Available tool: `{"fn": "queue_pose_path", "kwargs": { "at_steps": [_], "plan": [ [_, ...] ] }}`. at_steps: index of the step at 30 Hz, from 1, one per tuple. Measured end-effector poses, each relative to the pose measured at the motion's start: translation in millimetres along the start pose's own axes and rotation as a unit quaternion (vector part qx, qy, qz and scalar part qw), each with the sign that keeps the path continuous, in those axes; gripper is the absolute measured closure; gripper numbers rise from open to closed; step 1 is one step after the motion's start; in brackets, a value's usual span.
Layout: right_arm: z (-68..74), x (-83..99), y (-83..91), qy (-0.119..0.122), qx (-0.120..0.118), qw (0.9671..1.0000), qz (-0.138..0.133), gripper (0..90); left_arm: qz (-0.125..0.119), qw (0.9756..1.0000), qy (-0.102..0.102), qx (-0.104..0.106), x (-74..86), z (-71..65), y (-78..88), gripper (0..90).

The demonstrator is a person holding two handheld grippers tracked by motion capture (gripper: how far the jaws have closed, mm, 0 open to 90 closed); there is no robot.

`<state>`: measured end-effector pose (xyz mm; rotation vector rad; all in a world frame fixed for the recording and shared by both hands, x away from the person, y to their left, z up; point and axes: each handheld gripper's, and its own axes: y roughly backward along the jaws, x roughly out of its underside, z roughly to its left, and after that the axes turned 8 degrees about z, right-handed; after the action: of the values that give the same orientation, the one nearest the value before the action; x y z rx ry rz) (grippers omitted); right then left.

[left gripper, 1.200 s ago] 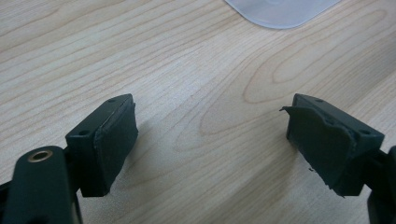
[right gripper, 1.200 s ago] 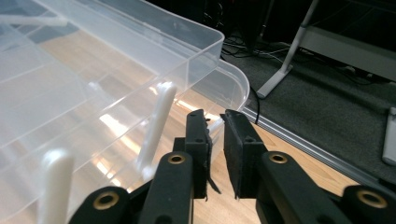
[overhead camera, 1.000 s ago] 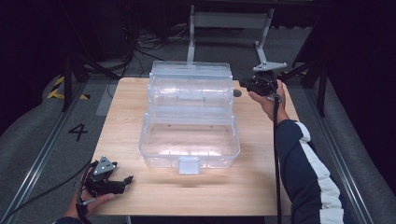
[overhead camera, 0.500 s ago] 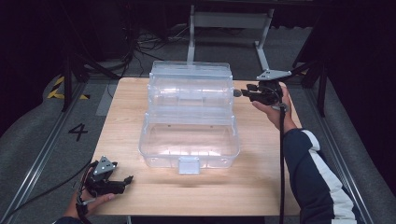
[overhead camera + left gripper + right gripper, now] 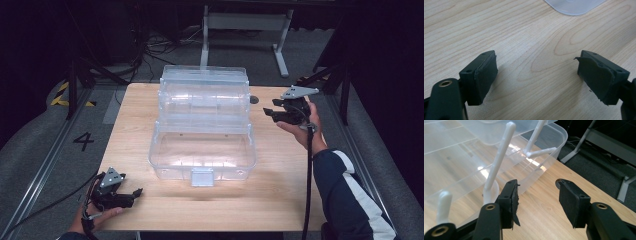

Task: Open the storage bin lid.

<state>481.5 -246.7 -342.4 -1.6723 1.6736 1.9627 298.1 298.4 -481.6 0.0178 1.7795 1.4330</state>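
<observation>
While its tiered trays stand folded out, the clear plastic box [image 5: 202, 125] sits at the middle of the wooden bench [image 5: 280, 185], its upper trays stepping back toward 12 o'clock and its front latch [image 5: 202, 176] facing 6 o'clock. In the right gripper view the box's white pivot arms [image 5: 499, 162] rise along its end wall, just beyond the near jaw.

At 3 o'clock of the box, near its upper trays but apart from them, the right gripper [image 5: 274, 110] is held above the bench in the person's right hand [image 5: 302, 131], jaws spread and pointing toward the box with nothing between them. A dark round hole [image 5: 254, 100] in the bench lies between this gripper and the box.

At 7 o'clock, well apart from the box near the bench's front corner, the left gripper [image 5: 136, 192] rests low in the left hand [image 5: 97, 212]. Its jaws are spread wide over bare wood, empty, with a corner of the box [image 5: 574, 5] ahead of them in the left gripper view.
</observation>
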Motion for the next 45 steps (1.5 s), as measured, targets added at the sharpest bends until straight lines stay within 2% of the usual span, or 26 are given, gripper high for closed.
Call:
{"fn": "queue_pose_path", "kwargs": {
  "at_steps": [12, 20, 24, 30, 36, 40, 45],
  "plan": [
    [14.5, 24.7, 6.7, 0.028, 0.001, 0.9994, 0.02, 42.5, 0.0, 1.0, 0.0, -0.001, 0.0, 0.0, 0.0, 16.7],
    [17.7, 41.9, 15.5, 0.015, 0.008, 0.9997, 0.019, 39.1, 0.0, 1.0, 0.0, -0.001, 0.0, 0.0, 0.0, 16.7],
    [22.1, 50.9, 20.2, 0.016, 0.012, 0.9996, 0.018, 37.6, 0.0, 1.0, 0.0, -0.002, 0.0, -0.1, 0.0, 16.6],
    [33.4, 68.0, 22.1, 0.025, 0.027, 0.9988, 0.033, 33.5, 0.0, 1.0, 0.001, -0.001, 0.1, -0.2, 0.0, 16.7],
    [38.9, 83.6, 23.1, 0.022, 0.033, 0.9986, 0.036, 31.9, -0.001, 1.0, 0.001, -0.001, 0.1, -0.2, 0.0, 16.7],
    [42.2, 95.8, 23.0, 0.019, 0.043, 0.9977, 0.048, 29.5, 0.0, 1.0, 0.0, -0.001, 0.1, -0.1, 0.1, 16.7],
    [44.5, 112.2, 25.1, 0.01, 0.041, 0.9979, 0.049, 27.8, 0.0, 1.0, 0.001, 0.001, 0.0, -0.1, 0.0, 16.6]
  ]
}}
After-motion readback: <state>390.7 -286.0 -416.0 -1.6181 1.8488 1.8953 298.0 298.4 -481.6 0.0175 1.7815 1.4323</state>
